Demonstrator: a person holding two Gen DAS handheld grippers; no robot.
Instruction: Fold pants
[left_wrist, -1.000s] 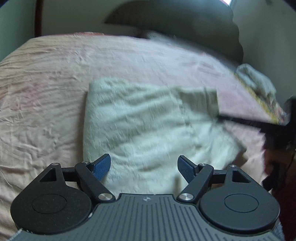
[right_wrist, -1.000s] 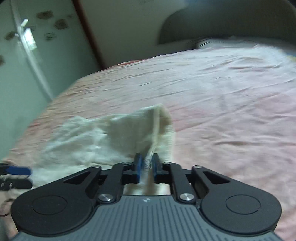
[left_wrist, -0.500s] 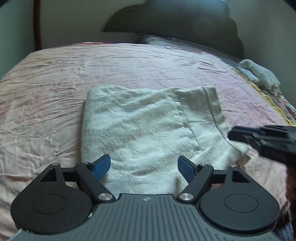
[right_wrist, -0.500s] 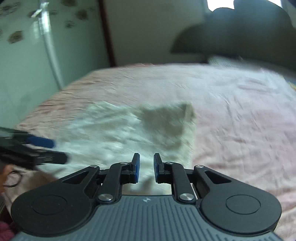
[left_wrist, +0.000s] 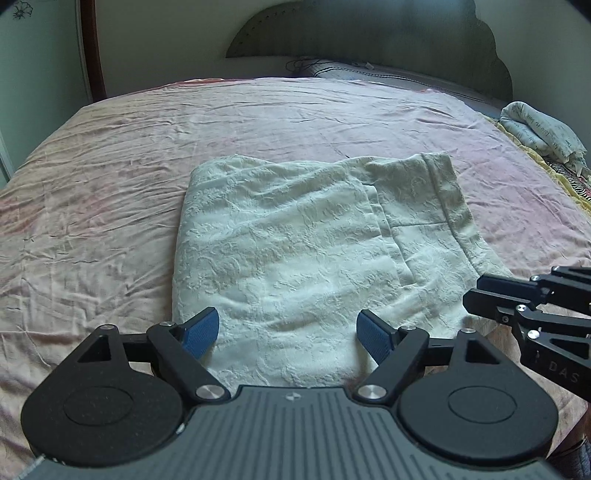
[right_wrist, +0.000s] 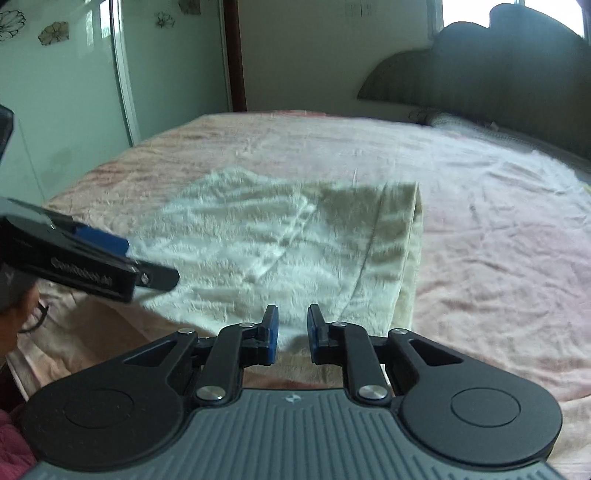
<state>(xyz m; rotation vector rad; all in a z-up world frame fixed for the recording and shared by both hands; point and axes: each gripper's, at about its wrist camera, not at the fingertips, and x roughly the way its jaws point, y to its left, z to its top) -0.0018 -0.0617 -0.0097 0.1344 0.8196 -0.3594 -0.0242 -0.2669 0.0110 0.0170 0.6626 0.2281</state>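
The cream-white pants with the bumpy pattern (left_wrist: 291, 251) lie folded flat on your bed with the wrinkly pink sheet (left_wrist: 92, 206), near the front edge of it. Your left gripper (left_wrist: 288, 332) hangs just above the near edge of the pants with its jaws wide open — nothing is between the blue pads (left_wrist: 201, 330). Your right gripper (right_wrist: 291, 332) is by the near right corner of the pants, and its jaws are open just a little, with nothing in them. In the left view you can see the right gripper's black fingers (left_wrist: 491, 291) poking in from the right side, close to the edge of the pants. A darker cream strip — the waistband part (left_wrist: 443, 188) — runs along the right side of the folded pants. Far back there is a dark curvy headboard (left_wrist: 369, 33), and a rolled-up printed white cloth (left_wrist: 543, 133) sits at the far right of the bed.
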